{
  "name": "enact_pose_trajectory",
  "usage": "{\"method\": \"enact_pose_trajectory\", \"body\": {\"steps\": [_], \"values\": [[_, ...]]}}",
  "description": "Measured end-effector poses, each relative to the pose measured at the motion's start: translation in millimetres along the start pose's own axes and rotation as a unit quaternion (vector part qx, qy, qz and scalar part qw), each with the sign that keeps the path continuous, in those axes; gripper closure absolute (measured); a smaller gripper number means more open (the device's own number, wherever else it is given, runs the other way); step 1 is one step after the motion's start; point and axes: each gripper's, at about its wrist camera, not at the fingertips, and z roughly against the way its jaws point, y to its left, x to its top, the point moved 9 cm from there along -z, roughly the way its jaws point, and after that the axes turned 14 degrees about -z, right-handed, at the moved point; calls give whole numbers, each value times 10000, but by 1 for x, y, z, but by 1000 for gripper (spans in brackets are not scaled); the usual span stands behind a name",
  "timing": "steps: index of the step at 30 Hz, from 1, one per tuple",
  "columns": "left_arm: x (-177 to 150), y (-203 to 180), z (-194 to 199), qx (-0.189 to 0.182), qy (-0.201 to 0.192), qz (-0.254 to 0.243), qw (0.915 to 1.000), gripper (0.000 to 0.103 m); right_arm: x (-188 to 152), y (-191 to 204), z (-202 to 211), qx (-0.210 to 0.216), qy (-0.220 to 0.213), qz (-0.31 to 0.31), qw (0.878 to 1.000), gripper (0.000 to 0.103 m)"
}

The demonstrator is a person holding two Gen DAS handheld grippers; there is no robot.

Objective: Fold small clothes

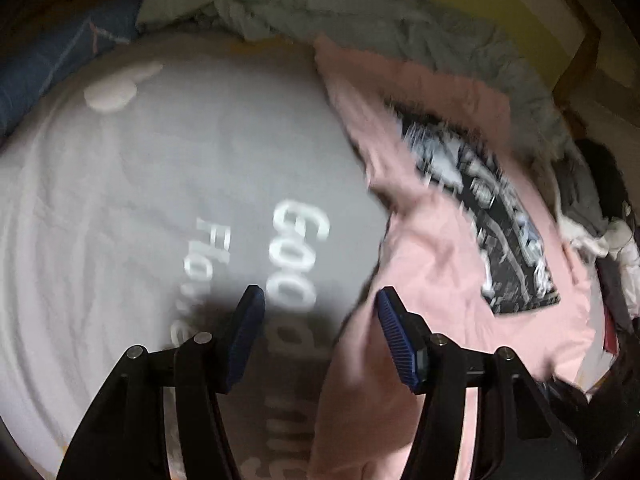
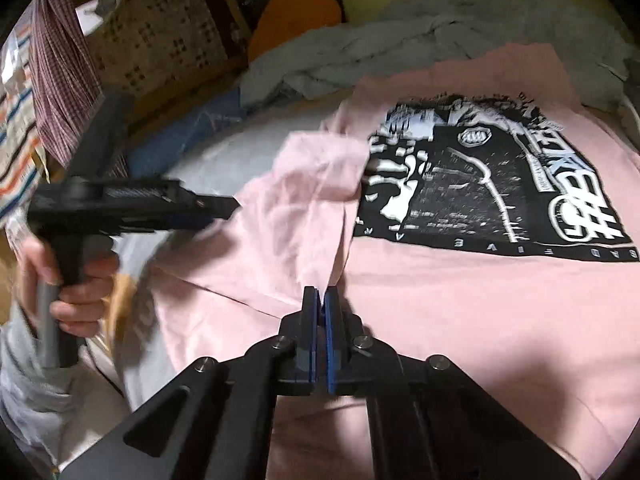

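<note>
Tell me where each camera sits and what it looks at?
Left wrist: behind the open left gripper, looking down at the grey sheet; no body shows.
Right wrist: behind the right gripper, shut on the pink T-shirt; the left hand shows.
Both see the T-shirt.

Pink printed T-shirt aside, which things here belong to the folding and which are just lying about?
Part of the job:
- pink cotton T-shirt with black-and-white print
- right gripper, shut on its sleeve fabric
- left gripper, open

Lying about:
- crumpled grey-green garment
- orange cushion
- grey lettered bedsheet
</note>
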Motion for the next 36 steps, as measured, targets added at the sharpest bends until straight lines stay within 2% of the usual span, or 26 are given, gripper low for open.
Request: {"method": "enact_pose_trajectory", "body": {"steps": [3, 6, 10, 11, 12, 13, 14, 15, 17, 21, 23, 25, 27, 31, 33, 36], "values": [[29, 1, -3, -519, -306, 296, 9977, 45, -2, -8, 20, -385, -201, 104, 9990, 101], [55, -11, -34, -1329, 1, 551, 9896, 45, -11, -12, 15, -516, 13, 285, 9983, 101], [79, -25, -77, -1619, 259, 854, 9828, 47, -14, -16, 11, -510, 86, 270, 9983, 101], [82, -27, -82, -1581, 263, 852, 9834, 48, -16, -16, 12, -515, 84, 325, 9981, 101], [85, -30, -85, -1493, 262, 778, 9854, 61, -15, -15, 13, -504, 75, 368, 9980, 101], [87, -33, -89, -1340, 286, 623, 9886, 95, -15, -14, 12, -493, 69, 368, 9981, 101], [86, -34, -90, -969, 317, 372, 9941, 99, -15, -14, 12, -478, 61, 358, 9982, 101], [89, -31, -85, -539, 176, 166, 9983, 100, -16, -16, 13, -470, 45, 359, 9982, 101], [99, -27, -69, 183, -246, -197, 9993, 100, -14, -18, 12, -471, -30, 394, 9981, 101], [104, -32, -60, 747, -406, -854, 9927, 99, -16, -10, 8, -450, -52, 453, 9979, 100], [103, -27, -67, 976, -355, -960, 9900, 91, -16, -11, 5, -545, -55, 435, 9976, 101], [98, -17, -79, 1097, -168, -864, 9901, 66, -17, -12, 6, -551, -77, 374, 9977, 101], [89, -4, -75, 904, -205, -580, 9940, 62, -16, -15, 10, -590, -112, 331, 9976, 100], [65, 3, -47, 133, -172, 27, 9998, 55, -11, -21, 16, -612, -180, 245, 9977, 100], [50, 3, -26, 8, -97, 97, 9999, 50, -9, -23, 17, -578, -142, 166, 9981, 98], [21, -2, 9, -73, -257, -20, 9996, 43, -5, -23, 24, -603, -182, 143, 9979, 96]]}}
